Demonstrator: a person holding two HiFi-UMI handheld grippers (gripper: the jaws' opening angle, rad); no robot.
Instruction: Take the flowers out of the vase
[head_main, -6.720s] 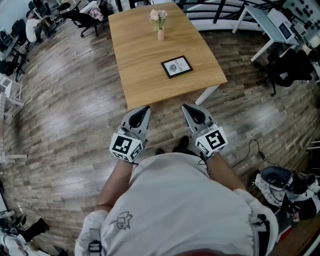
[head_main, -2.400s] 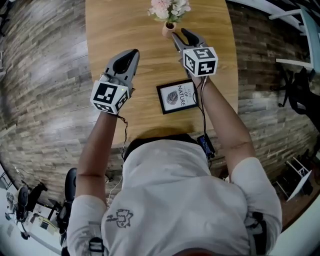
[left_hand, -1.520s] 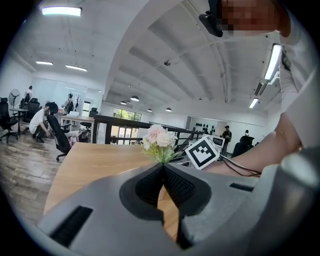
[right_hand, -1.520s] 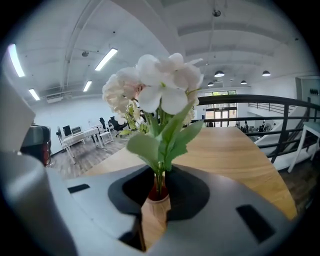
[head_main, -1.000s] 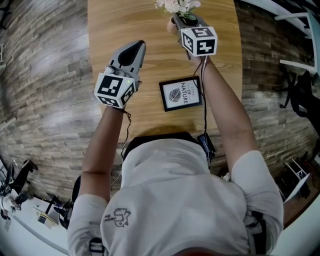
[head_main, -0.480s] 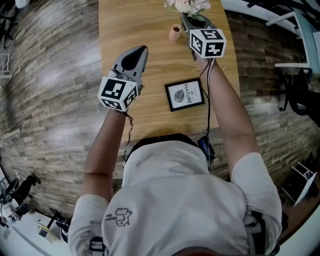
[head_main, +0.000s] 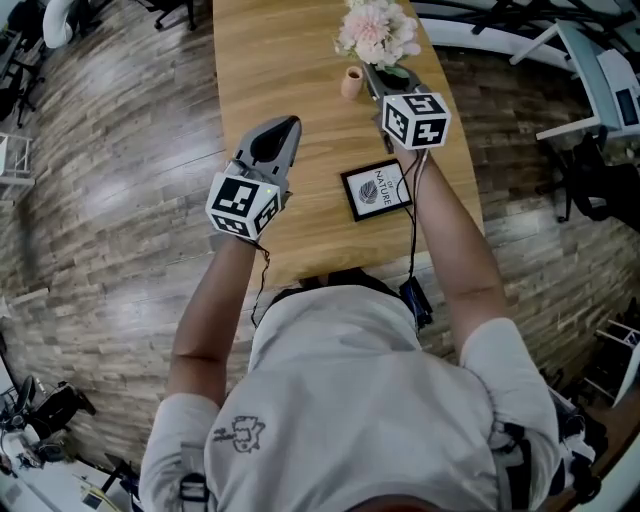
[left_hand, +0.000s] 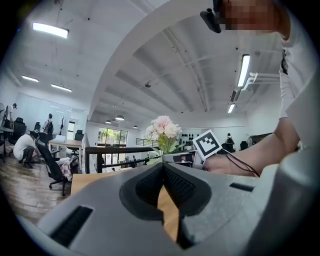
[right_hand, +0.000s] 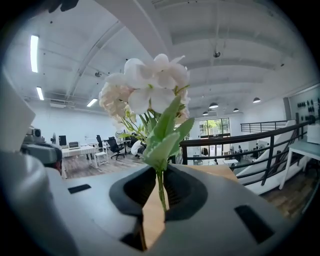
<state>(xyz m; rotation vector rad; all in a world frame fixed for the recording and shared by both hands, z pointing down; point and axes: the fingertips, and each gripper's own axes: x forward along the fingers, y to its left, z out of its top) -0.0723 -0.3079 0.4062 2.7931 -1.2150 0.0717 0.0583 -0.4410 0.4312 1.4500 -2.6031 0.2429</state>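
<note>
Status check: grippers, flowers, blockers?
Right gripper shut on flowers, out of vase. Left gripper shut, empty. Nothing in the way.

White T-shirt (head_main: 350, 400) with small dark print (head_main: 240, 437); grey left gripper (head_main: 288, 124) and right gripper (head_main: 373, 73), black-lined jaws, black-and-white marker cubes (head_main: 243, 207), thin black cable (head_main: 413, 215) along right arm

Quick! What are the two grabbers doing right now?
Left gripper: closed, empty.
Right gripper: closed, holding the flowers by the stem.
</note>
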